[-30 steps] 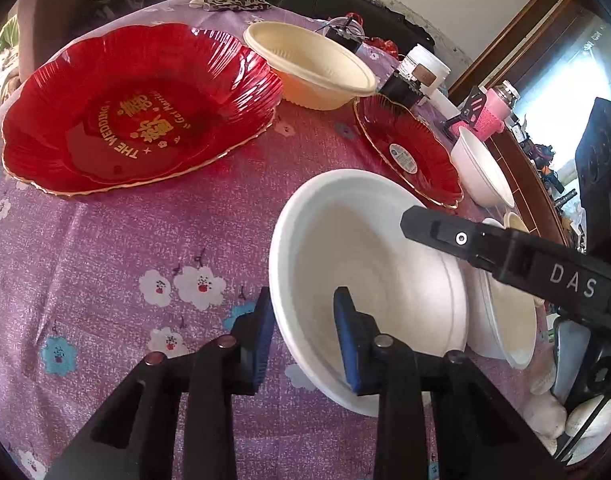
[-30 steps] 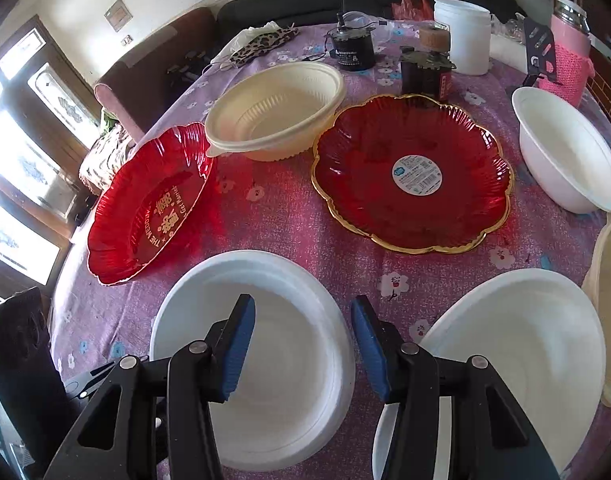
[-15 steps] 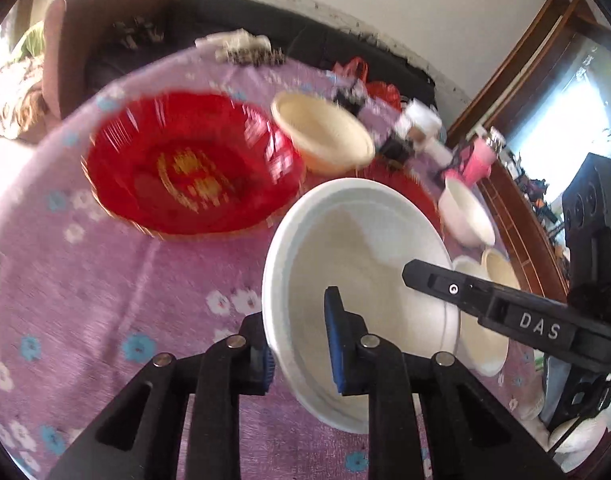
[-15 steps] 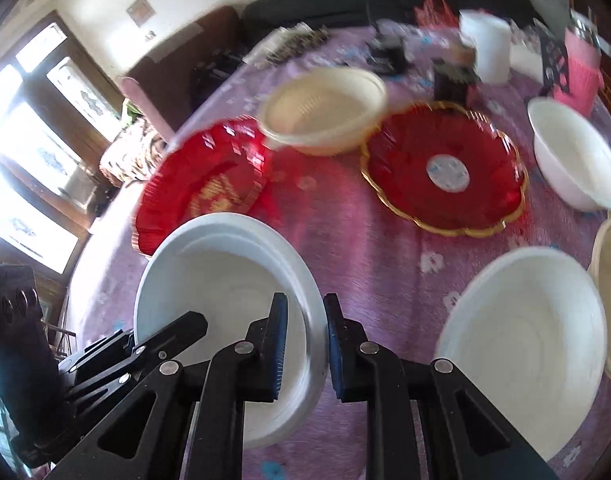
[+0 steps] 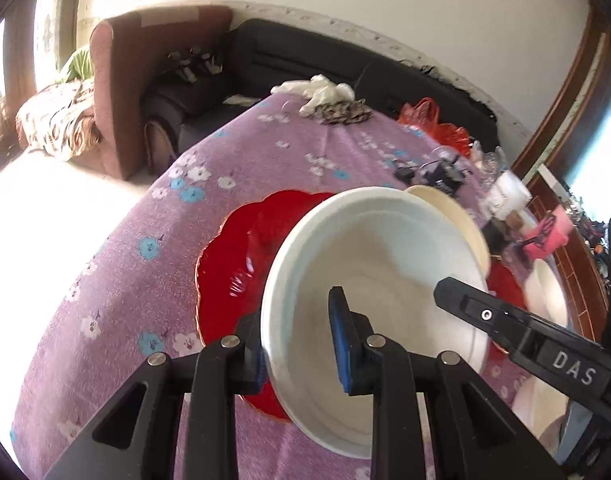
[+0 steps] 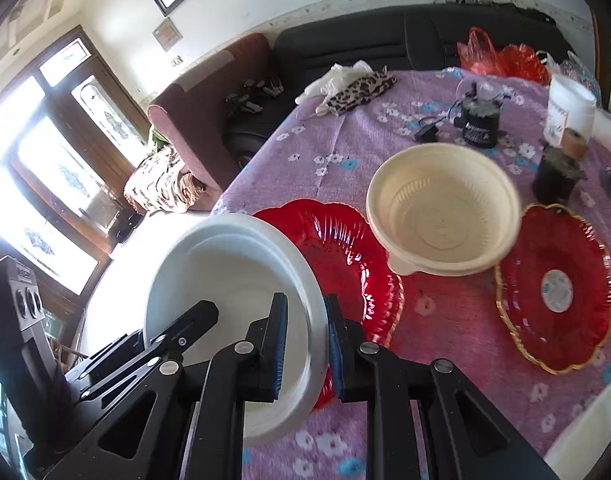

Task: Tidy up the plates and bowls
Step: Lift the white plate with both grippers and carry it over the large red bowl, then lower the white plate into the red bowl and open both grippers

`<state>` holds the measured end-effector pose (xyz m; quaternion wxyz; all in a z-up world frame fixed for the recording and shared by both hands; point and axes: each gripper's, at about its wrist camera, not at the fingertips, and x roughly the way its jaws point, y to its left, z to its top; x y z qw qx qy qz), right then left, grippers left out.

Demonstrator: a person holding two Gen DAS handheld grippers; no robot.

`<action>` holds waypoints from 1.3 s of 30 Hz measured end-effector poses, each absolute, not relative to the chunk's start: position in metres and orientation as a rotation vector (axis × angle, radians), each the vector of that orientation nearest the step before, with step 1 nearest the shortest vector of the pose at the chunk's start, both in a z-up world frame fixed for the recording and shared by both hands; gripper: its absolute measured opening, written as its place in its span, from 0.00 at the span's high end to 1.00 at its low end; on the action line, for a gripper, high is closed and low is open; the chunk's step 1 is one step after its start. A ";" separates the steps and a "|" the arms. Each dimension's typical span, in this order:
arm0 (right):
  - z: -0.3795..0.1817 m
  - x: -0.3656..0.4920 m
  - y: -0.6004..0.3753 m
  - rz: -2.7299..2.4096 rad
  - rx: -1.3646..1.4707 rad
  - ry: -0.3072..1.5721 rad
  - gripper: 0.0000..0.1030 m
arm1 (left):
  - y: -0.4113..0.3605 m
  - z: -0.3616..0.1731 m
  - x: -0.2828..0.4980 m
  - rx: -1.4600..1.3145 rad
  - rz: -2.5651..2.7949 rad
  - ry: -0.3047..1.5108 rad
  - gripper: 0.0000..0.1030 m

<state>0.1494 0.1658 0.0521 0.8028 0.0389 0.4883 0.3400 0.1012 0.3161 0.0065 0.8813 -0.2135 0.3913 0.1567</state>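
White bowl (image 6: 233,280) in both tongs | red plate (image 6: 345,256) beneath | cream bowl (image 6: 441,216) beside

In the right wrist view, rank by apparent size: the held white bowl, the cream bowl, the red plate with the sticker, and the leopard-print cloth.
1. white bowl, though nearness to the camera inflates it
2. cream bowl and red plate with the sticker, too alike to rank
3. leopard-print cloth, smallest, though farthest away

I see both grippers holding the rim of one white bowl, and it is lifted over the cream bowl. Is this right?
Not quite. Both grippers do grip the white bowl's rim, the left gripper and right gripper on opposite sides. But it hangs over the large red plate, not the cream bowl, which stands apart behind. The right wrist view shows this.
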 end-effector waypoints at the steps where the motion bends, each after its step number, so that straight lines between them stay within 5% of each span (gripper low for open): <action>1: 0.046 0.154 0.171 0.723 0.082 1.057 0.80 | 0.321 0.000 0.107 -0.443 0.335 0.833 0.77; 19: 0.014 0.175 0.179 0.684 0.097 1.068 0.75 | 0.326 -0.019 0.120 -0.432 0.312 0.868 0.40; 27: 0.030 0.164 0.138 0.568 0.152 0.998 0.75 | 0.333 0.000 0.085 -0.450 0.297 0.810 0.40; 36: -0.016 0.183 0.133 0.602 0.304 1.171 0.75 | 0.374 -0.011 0.050 -0.578 0.372 0.770 0.39; 39: -0.026 0.182 0.142 0.653 0.297 1.232 0.90 | 0.375 -0.016 0.043 -0.575 0.380 0.778 0.39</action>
